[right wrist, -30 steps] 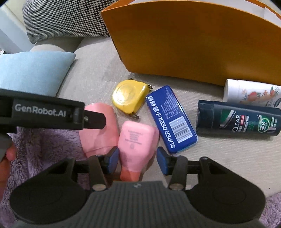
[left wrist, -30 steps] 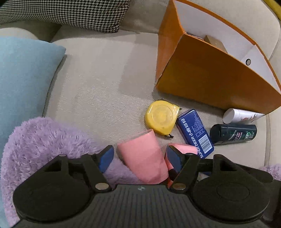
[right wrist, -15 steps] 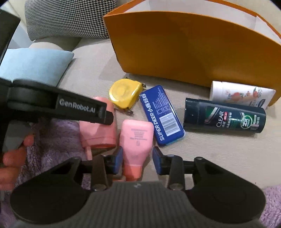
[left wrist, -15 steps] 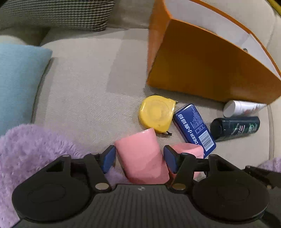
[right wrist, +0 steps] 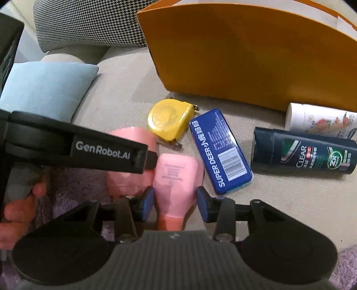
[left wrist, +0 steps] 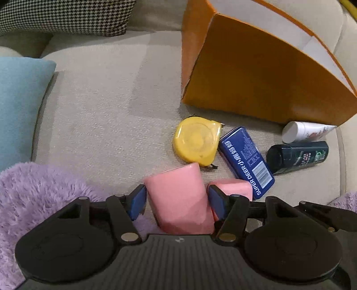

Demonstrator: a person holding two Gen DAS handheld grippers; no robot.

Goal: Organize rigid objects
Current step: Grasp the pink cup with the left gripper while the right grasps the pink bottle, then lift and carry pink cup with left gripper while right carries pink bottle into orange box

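Observation:
On the beige sofa seat a pink cup (left wrist: pixel 178 205) lies partly on a fluffy purple blanket (left wrist: pixel 44 194). My left gripper (left wrist: pixel 177 194) is shut on it, blue pads against both its sides. Right beside it lies a pink bottle (right wrist: pixel 176 176), cap toward the camera, also seen at the cup's right (left wrist: pixel 232 187). My right gripper (right wrist: pixel 175 201) is shut on that bottle at its shoulder. In the right wrist view the left gripper's finger (right wrist: pixel 107 149) crosses over the pink cup (right wrist: pixel 131 162).
An orange paper bag (left wrist: pixel 256 84) stands open behind. In front of it lie a yellow tape measure (left wrist: pixel 196 140), a blue tin (left wrist: pixel 245 160), a dark shampoo bottle (left wrist: pixel 299 156) and a white tube (left wrist: pixel 305 131). Blue cushion (left wrist: pixel 20 107) and houndstooth cushion (left wrist: pixel 67 15) at left.
The left gripper's jaws have closed in onto the pink cup. The right gripper stays on the pink bottle. Both views have shifted only slightly.

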